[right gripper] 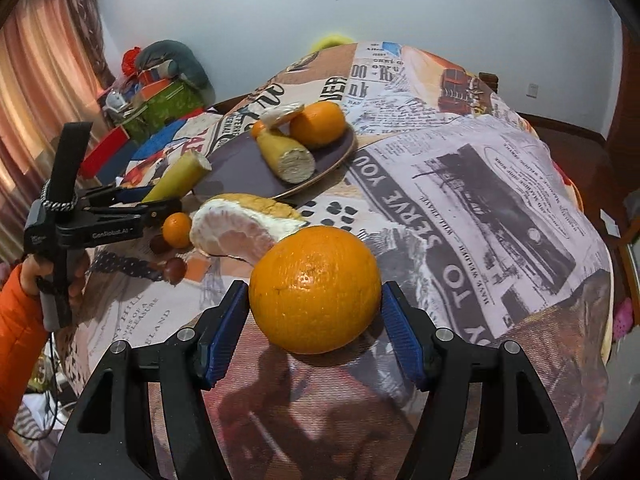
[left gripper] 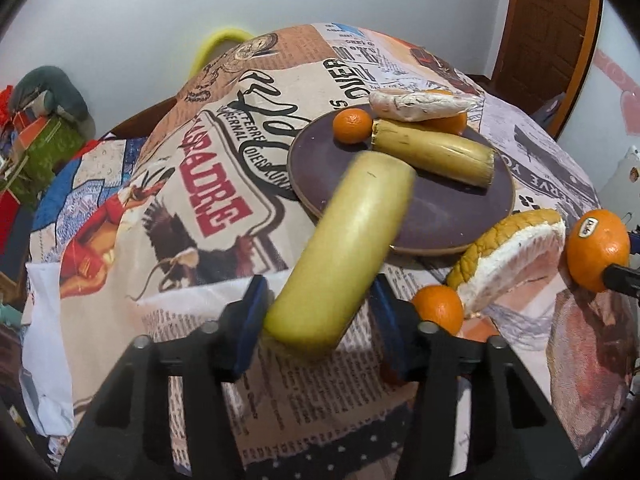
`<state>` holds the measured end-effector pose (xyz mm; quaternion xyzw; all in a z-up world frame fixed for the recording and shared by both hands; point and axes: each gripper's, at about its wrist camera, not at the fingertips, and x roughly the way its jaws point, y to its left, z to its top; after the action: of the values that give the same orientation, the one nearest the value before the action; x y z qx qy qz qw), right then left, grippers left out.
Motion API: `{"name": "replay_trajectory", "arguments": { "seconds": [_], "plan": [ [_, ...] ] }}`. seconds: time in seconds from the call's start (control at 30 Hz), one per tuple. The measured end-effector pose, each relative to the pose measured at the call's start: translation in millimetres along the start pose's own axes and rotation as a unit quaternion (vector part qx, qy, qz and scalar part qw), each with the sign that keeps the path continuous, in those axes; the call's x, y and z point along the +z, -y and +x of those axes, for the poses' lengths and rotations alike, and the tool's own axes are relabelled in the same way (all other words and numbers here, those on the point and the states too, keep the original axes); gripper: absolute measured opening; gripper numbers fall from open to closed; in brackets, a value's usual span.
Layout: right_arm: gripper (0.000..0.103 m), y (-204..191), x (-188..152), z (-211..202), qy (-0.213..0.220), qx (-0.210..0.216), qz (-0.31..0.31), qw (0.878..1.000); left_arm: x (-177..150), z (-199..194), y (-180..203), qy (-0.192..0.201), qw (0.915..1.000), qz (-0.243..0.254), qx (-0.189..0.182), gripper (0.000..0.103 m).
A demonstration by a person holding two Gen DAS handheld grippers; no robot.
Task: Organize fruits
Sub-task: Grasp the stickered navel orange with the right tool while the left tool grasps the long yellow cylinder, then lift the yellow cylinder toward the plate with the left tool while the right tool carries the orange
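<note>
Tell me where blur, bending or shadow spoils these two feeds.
Left wrist view: the far end of the yellow-green stalk piece is smeared by motion; the plate stays sharp. Right wrist view: crisp, the gripper's shadow falls just under the orange. Both views: fisheye bulges the tablecloth, corners are black.

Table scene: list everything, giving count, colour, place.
plate: one, dark purple, mid-table
pomelo wedge: one, yellow-rinded, beside plate
stalk pieces: two, yellow-green; one on plate, one held
large oranges: two, orange; one on plate, one held
small oranges: two, orange; one on plate, one by pomelo
pale peeled piece: one, whitish, plate's far edge
brown nuts: two, brown, on cloth
left tool: one, black, blue pads, gripping stalk piece
right tool: one, black, blue pads, gripping large orange
</note>
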<state>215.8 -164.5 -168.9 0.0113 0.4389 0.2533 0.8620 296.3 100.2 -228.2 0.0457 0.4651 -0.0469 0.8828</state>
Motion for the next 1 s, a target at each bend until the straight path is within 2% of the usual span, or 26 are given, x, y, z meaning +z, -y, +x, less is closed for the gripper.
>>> {"name": "replay_trajectory", "arguments": {
  "seconds": [0.23,0.4,0.53,0.8,1.0],
  "plan": [
    [0.063,1,0,-7,0.010,-0.003,0.004,1.000,-26,-25,-16,0.001,0.9992,-0.040,0.003,0.039],
    [0.062,1,2,-12,0.014,-0.007,0.003,1.000,-57,-46,-19,-0.012,0.9982,-0.058,0.008,0.039],
    [0.062,0,0,-12,0.014,-0.013,-0.004,1.000,-71,-56,-14,-0.031,0.9968,-0.072,-0.015,0.037],
    [0.066,4,0,-4,0.007,-0.007,0.001,1.000,-46,-43,-12,-0.033,0.9975,-0.060,-0.019,0.038],
    [0.069,5,-1,12,-0.014,0.028,0.015,0.999,-31,-17,-16,-0.046,0.9965,-0.064,-0.027,0.038]
  ]
}}
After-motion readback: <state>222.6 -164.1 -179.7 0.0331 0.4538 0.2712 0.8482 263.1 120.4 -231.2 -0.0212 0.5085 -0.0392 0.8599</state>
